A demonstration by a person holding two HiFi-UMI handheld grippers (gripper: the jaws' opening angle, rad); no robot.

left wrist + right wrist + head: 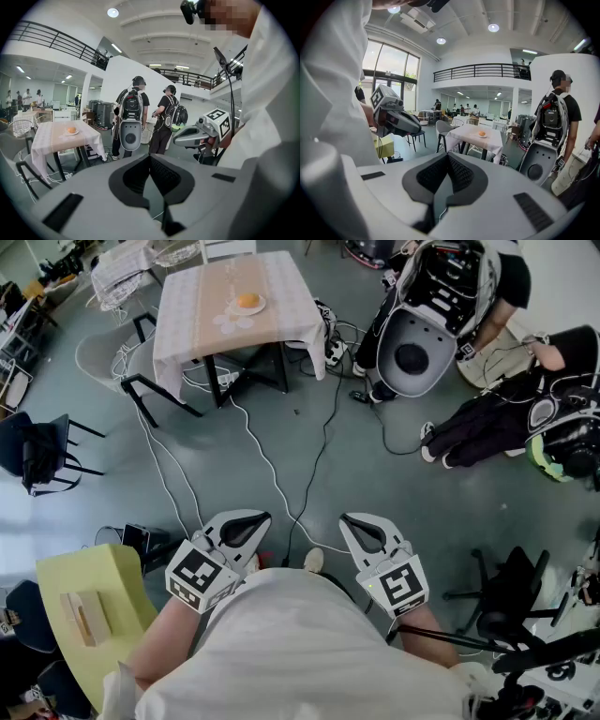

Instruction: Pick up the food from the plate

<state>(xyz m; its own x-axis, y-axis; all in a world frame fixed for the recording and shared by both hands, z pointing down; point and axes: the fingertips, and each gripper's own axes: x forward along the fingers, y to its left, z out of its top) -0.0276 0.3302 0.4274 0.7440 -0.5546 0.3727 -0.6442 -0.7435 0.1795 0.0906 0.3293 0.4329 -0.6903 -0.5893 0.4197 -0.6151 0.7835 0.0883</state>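
An orange piece of food (247,301) lies on a small white plate (258,308) on a cloth-covered table (197,310) far ahead across the floor. The same food (71,130) (482,133) shows small in both gripper views. My left gripper (251,522) and right gripper (361,522) are held close to my body, far from the table. Both are shut with nothing between the jaws. Each gripper shows in the other's view: the right gripper (180,138) and the left gripper (415,130).
Cables (262,456) run across the grey floor between me and the table. Two people with backpack rigs (431,315) stand at the right. A black chair (42,456) is at the left, a yellow-green box (89,610) near my left elbow, wire baskets (122,273) by the table.
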